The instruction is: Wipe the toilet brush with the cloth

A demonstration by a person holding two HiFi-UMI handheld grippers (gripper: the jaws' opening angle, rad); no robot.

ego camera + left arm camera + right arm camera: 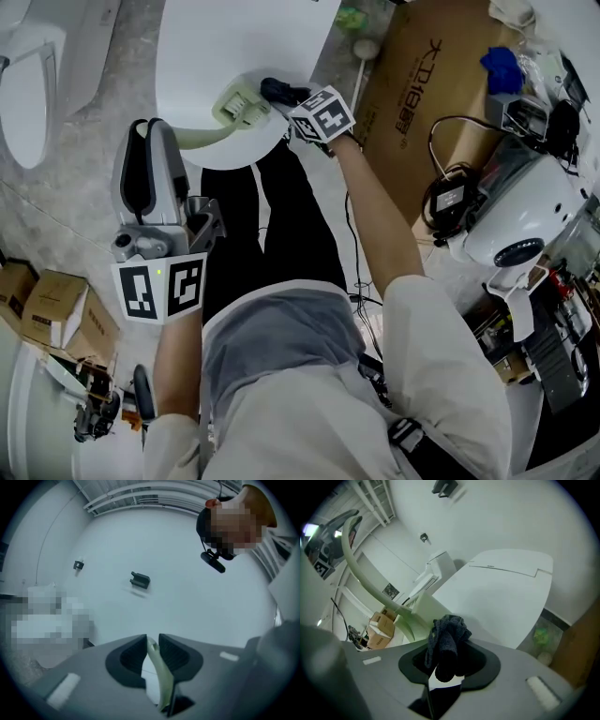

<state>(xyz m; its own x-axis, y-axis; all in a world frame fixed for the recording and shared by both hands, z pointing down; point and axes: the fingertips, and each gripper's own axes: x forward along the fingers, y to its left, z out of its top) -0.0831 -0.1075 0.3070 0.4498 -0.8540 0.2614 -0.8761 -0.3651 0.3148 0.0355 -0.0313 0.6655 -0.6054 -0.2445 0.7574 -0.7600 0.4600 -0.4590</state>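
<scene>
Two toilets are in the head view. One, with its white lid shut, is at top centre. The other is at top left. One large cardboard box stands right of the central toilet, and two small cardboard boxes lie at lower left.

One person stands over the central toilet, with a gripper in each hand.

The left gripper has its jaws pressed onto the end of the handle of one pale green toilet brush. The handle curves from there to the slatted brush head, which sits over the front edge of the shut lid.

The right gripper is clamped on one dark cloth. The bunched cloth meets the right edge of the brush head; actual contact cannot be confirmed.
</scene>
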